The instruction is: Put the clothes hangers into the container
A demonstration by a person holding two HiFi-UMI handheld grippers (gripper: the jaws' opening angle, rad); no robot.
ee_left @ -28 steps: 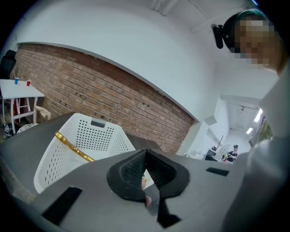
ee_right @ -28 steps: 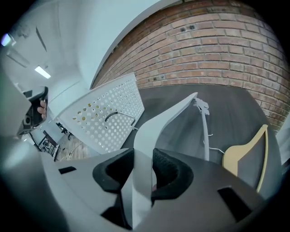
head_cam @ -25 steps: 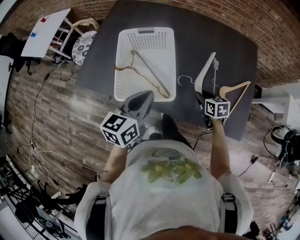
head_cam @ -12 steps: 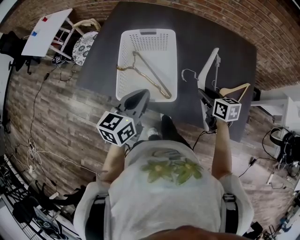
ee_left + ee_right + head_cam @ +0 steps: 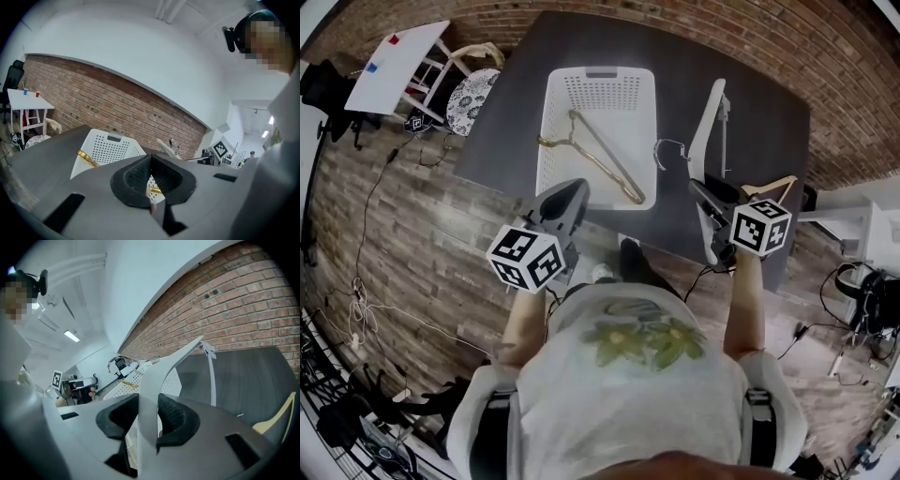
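Observation:
A white perforated basket [image 5: 600,89] stands on the dark table [image 5: 511,103], and a gold hanger [image 5: 592,155] lies inside it. My right gripper [image 5: 705,199] is shut on a white hanger [image 5: 706,131] and holds it up above the table, right of the basket. In the right gripper view the white hanger [image 5: 174,364] rises from between the pads of that gripper [image 5: 147,416]. A wooden hanger [image 5: 772,186] lies on the table beyond it and also shows as the wooden hanger [image 5: 277,417]. My left gripper [image 5: 561,208] is shut and empty near the basket's front edge; the left gripper [image 5: 150,174] faces the basket [image 5: 110,146].
A brick wall runs behind the table. A small white side table [image 5: 389,61] and a chair with a patterned seat [image 5: 473,86] stand at the left. Cables lie on the wood floor. White furniture [image 5: 862,220] stands beyond the table's right end.
My right gripper has risen with the white hanger, lifting it off the table. The left gripper has drifted slightly left and back from the basket.

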